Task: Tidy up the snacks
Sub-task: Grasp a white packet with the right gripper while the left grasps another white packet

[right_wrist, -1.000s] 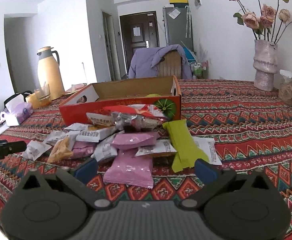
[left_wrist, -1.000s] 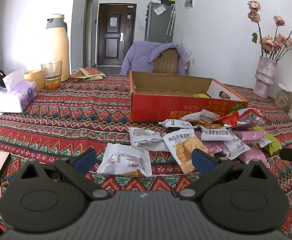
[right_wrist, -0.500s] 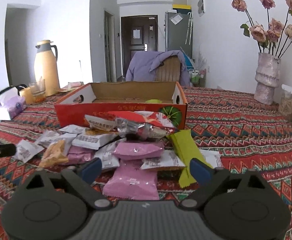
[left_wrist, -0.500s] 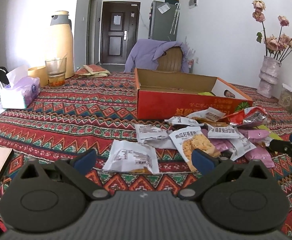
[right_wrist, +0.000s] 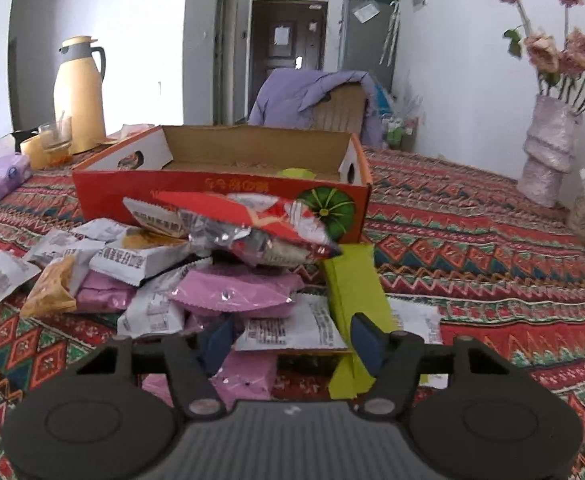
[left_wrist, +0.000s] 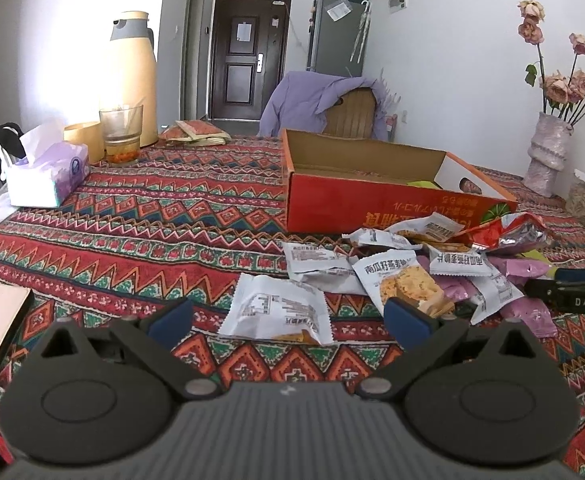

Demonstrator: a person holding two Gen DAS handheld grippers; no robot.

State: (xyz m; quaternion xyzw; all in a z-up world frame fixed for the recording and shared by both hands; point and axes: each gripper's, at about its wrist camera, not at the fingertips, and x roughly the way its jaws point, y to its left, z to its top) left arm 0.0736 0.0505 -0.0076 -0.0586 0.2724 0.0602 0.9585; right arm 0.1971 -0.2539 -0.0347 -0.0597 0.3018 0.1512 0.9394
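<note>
A red cardboard box (left_wrist: 372, 208) stands open on the patterned tablecloth, with a pile of snack packets in front of it. My left gripper (left_wrist: 288, 320) is open just above the cloth; a white packet (left_wrist: 276, 312) lies ahead between its fingers, untouched. My right gripper (right_wrist: 292, 340) is low over the pile's near side, its jaws closing. A white packet (right_wrist: 292, 330) and a pink packet (right_wrist: 244, 372) lie between its pads. A green packet (right_wrist: 352, 288) runs beside the right pad. In the left wrist view the right gripper (left_wrist: 572, 292) reaches in from the right edge.
A red foil bag (right_wrist: 252, 224) tops the pile against the box (right_wrist: 220, 192). A cream thermos (left_wrist: 132, 76), a glass (left_wrist: 121, 134) and a tissue box (left_wrist: 48, 176) stand far left. A vase of flowers (left_wrist: 548, 152) is far right; a chair with a purple garment (left_wrist: 324, 100) stands behind.
My right gripper has moved forward and slightly down into the pile, and its jaws have narrowed from wide open around the white and pink packets. The left gripper has hardly moved.
</note>
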